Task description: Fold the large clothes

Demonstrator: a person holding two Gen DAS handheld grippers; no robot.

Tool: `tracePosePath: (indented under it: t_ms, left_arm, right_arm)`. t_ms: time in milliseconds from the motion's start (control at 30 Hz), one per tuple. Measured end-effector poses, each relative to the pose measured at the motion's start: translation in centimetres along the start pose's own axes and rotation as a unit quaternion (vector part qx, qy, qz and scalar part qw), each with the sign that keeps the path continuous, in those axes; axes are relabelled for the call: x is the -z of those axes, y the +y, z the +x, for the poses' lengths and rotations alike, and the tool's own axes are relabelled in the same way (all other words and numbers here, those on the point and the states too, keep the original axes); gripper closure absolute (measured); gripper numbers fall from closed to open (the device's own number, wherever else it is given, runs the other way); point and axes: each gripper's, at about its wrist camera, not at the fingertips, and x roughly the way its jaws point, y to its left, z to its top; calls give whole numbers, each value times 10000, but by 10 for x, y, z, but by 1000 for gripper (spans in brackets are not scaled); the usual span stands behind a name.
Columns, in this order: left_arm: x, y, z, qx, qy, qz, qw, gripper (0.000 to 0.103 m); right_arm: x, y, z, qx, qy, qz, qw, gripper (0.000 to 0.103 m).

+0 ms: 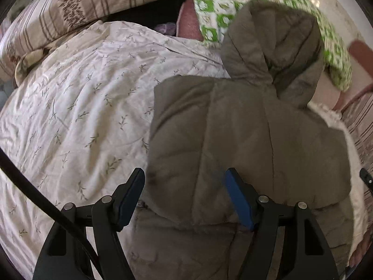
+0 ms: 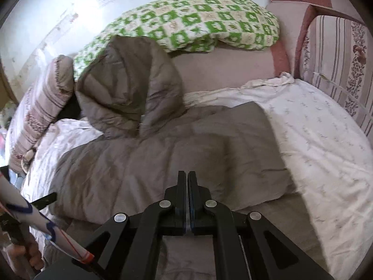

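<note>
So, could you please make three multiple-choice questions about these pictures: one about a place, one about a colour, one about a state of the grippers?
1. Where does the jacket lie?
A. on the floor
B. on the bed sheet
C. on a hanger

2. What colour is the pattern on the checked blanket behind the hood?
A. green
B. blue
C. red

3. How do the two grippers stand?
A. both open
B. both shut
C. left gripper open, right gripper shut

Answers:
1 B: the grey-brown jacket is spread on the white leaf-print sheet.
2 A: its squares are green and cream.
3 C: the left fingers stand wide apart over the jacket, while the right fingers meet with no visible gap.
</note>
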Motion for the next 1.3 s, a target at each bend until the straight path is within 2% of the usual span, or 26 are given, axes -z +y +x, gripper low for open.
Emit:
tracePosePath:
  t_ms: [67, 133, 267, 333, 433, 533, 667, 800, 967, 1067, 1300]
  left_arm:
    - [2, -3, 4, -117, 11, 65, 9999, 32]
    - [4, -4, 9, -220, 67, 74, 9997, 32]
    - [5, -7, 16, -363, 118, 160, 9991, 32]
    - [5, -8, 20, -417, 149, 190, 9988, 29]
    - [5, -10, 21, -474, 165, 201, 9985, 28]
    - [3, -14, 7, -471, -74, 210, 9986, 30]
    - [2, -25, -21, -117, -502, 254, 9983, 30]
    - [10, -49, -20, 153, -470, 462, 9977, 30]
    - [20, -77, 1, -188, -382, 909, 9950, 30]
    - [22, -79, 13, -276, -265, 920, 9950, 30]
    - [26, -88, 19, -533, -384, 1176, 9909, 29]
  right_arm:
    - [10, 9, 9, -7, 0, -94, 10000, 100]
    - [14, 14, 29, 43, 315, -167, 9994, 100]
    - [20, 4, 63, -36, 910, 75, 9958, 100]
    - [21, -2, 72, -133, 1037, 225, 9943, 101]
    - [19, 0, 70, -81, 1073, 155, 9941, 101]
    - [18, 6, 55, -80, 1006, 126, 9948, 101]
    - [16, 22, 24, -255, 642, -67, 9976, 100]
    - [21, 42, 23, -497, 474, -338, 9971, 100]
    - [30, 55, 47, -511, 778, -623, 9937, 100]
    - [34, 52, 63, -467, 988, -590, 9923, 100]
    - [36, 49, 73, -490, 1129, -479, 9912, 100]
